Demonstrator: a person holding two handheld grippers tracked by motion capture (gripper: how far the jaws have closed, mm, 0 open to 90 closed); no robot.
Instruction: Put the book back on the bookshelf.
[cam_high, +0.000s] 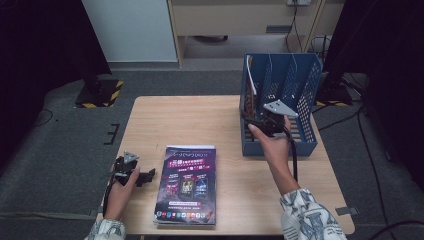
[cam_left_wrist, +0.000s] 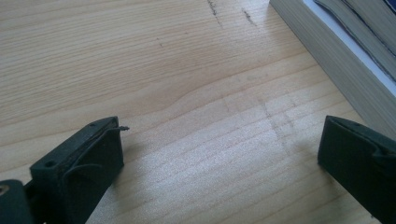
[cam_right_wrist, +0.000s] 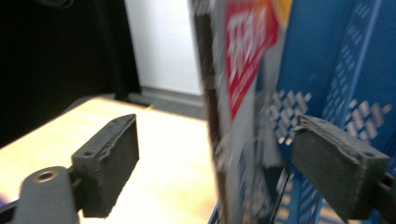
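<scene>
Jaws of the right gripper (cam_right_wrist: 215, 158) stood wide apart, with the spine edge of an upright magazine (cam_right_wrist: 243, 70) between them but neither pad pressing on it; the magazine, blurred in the right gripper view, bore a red panel with white lettering and stood against the left wall of the blue file rack (cam_right_wrist: 336, 56). Seen from the high view, the right gripper (cam_high: 260, 122) sat at the front left corner of that blue file rack (cam_high: 305, 85), the person's right hand (cam_high: 274, 142) wrapped around its body and the grey three-cornered plate on top. The rack stood at the far right of the wooden table (cam_high: 165, 115), its perforated dividers forming slots, and the magazine (cam_high: 248, 95) occupied the leftmost one. Near the left front of the table the left gripper (cam_high: 145, 176) lay low over the wood in the person's left hand (cam_high: 122, 187), its jaws likewise spread wide with nothing between them; the left gripper view showed bare table (cam_left_wrist: 187, 84) between its pads. Just to the right of that gripper lay a second magazine (cam_high: 186, 185), flat and face up, with a dark purple cover; its page edges (cam_left_wrist: 336, 60) showed in the left gripper view.
</scene>
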